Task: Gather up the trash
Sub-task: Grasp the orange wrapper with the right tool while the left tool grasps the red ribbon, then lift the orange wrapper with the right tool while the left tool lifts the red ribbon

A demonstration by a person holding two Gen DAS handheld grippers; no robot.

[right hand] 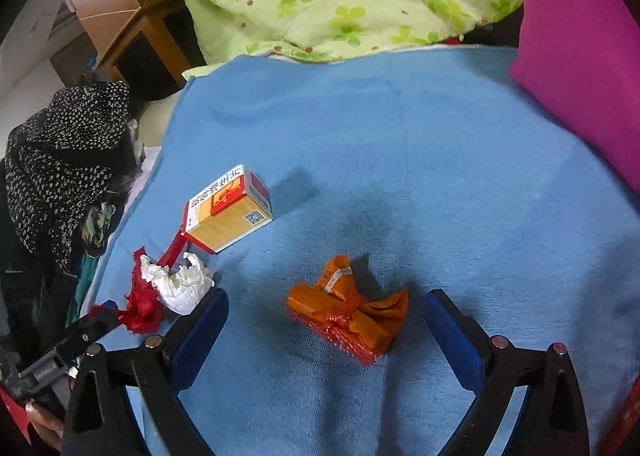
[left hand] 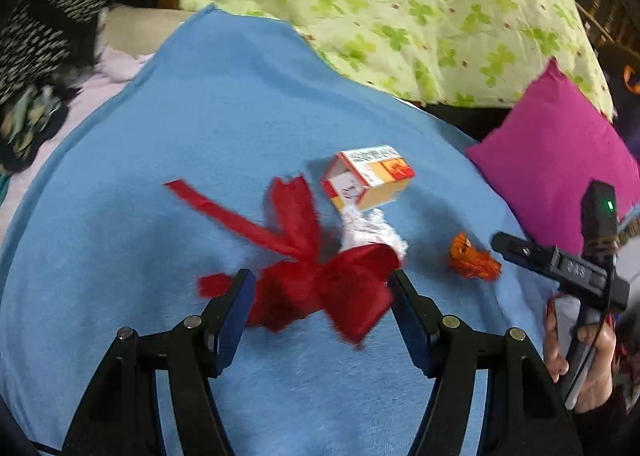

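Now | left tongs (left hand: 322, 290) open astride red ribbon (left hand: 320, 284) | right tongs (right hand: 326, 310) open (orange wrapper (right hand: 348, 312) between)

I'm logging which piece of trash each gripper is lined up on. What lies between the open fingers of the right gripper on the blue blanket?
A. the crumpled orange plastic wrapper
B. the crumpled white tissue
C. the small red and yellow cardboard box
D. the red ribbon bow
A: in the right wrist view the crumpled orange plastic wrapper lies between the open fingers of the right gripper, untouched by them.
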